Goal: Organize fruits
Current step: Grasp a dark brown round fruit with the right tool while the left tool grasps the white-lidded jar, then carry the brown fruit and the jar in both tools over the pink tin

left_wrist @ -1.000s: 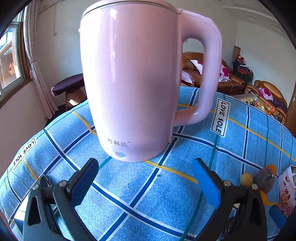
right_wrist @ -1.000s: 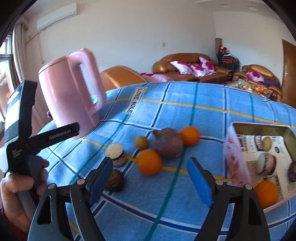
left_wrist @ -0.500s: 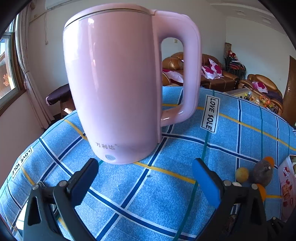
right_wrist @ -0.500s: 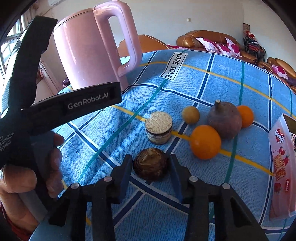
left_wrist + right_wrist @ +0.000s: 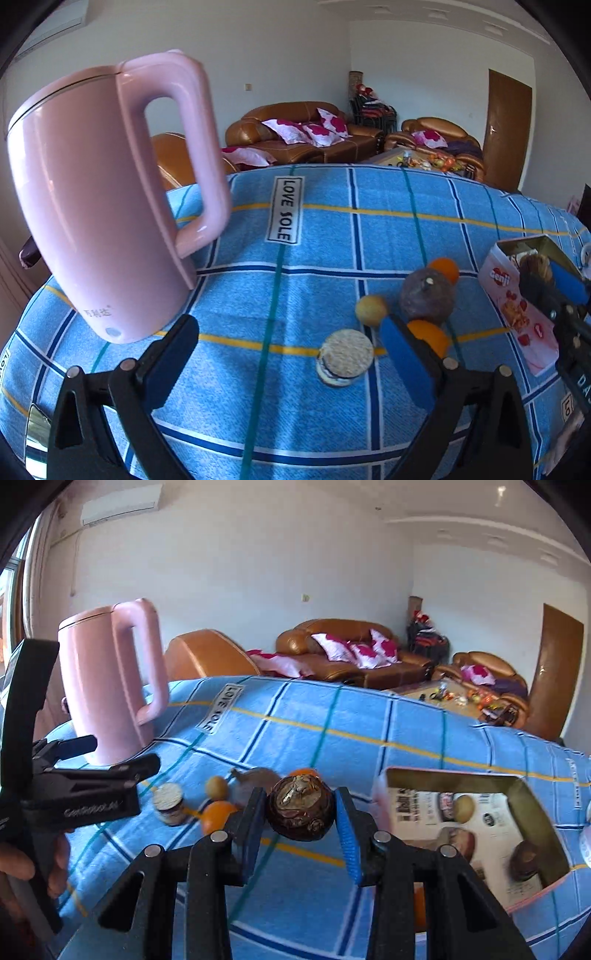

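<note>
My right gripper (image 5: 300, 806) is shut on a dark brown round fruit (image 5: 301, 808) and holds it off the cloth, just left of the open pink-sided tin (image 5: 454, 775). The left wrist view shows that fruit (image 5: 535, 264) over the tin's (image 5: 517, 314) near end. My left gripper (image 5: 288, 328) hangs over the cloth, jaws wide and closing, pressing on nothing. Beyond its right finger lie a round crumbly cake (image 5: 345, 363), a small yellow fruit (image 5: 371, 309), a purple-brown fruit (image 5: 426, 299) and two oranges (image 5: 430, 334) (image 5: 445, 267).
A tall pink kettle (image 5: 103, 206) stands at the left on the blue checked cloth (image 5: 314, 229). The tin holds a yellow fruit (image 5: 463, 806), a dark fruit (image 5: 524, 854) and printed paper. A hand (image 5: 22, 864) carries the left gripper (image 5: 92, 775) at the left edge.
My right gripper shut on the brown fruit, lifted it off the cloth and carried it right, up to the tin. My left gripper swung right, from the kettle to the loose fruits.
</note>
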The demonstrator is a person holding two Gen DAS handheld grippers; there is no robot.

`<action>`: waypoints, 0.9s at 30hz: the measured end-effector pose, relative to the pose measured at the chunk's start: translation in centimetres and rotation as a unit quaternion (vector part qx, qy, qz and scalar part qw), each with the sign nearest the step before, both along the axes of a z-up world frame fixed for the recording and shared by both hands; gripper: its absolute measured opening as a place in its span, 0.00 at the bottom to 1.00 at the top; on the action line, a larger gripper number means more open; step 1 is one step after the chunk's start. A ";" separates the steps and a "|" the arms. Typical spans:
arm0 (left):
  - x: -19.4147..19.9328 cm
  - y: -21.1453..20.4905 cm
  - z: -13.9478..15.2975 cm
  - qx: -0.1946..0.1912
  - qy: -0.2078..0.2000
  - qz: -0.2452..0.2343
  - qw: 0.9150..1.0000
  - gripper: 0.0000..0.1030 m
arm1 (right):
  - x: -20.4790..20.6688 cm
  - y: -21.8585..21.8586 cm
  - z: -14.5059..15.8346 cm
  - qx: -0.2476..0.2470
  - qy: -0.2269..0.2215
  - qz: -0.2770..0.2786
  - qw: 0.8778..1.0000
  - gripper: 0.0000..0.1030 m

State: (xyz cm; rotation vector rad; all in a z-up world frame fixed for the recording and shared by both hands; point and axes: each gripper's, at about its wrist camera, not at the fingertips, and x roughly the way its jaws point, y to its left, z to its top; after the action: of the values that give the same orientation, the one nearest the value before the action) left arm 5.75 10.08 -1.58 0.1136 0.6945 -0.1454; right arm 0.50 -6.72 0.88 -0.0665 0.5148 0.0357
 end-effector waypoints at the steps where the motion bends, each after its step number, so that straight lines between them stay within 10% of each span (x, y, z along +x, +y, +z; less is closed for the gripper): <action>1: 0.0 -0.7 -0.3 0.011 0.004 -0.013 1.000 0.92 | 0.1 -0.5 -0.1 0.000 0.000 -0.007 1.000 0.38; 13: 2.7 -1.1 -2.8 -0.018 0.112 -0.016 0.993 0.66 | -0.1 -1.5 0.1 0.042 0.012 0.008 0.999 0.39; 18: 2.3 -0.7 -2.2 -0.024 0.099 -0.005 0.995 0.35 | -0.1 -1.0 -0.2 0.041 0.013 0.010 0.999 0.39; 27: 0.0 0.9 0.0 -0.008 -0.003 0.081 0.997 0.34 | -1.0 -0.6 0.1 0.014 -0.031 -0.004 0.999 0.39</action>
State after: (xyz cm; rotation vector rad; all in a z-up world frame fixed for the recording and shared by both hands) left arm 5.71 11.01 -1.54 0.0424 0.6927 0.0048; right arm -0.49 -7.34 1.02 -0.0392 0.4530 0.0335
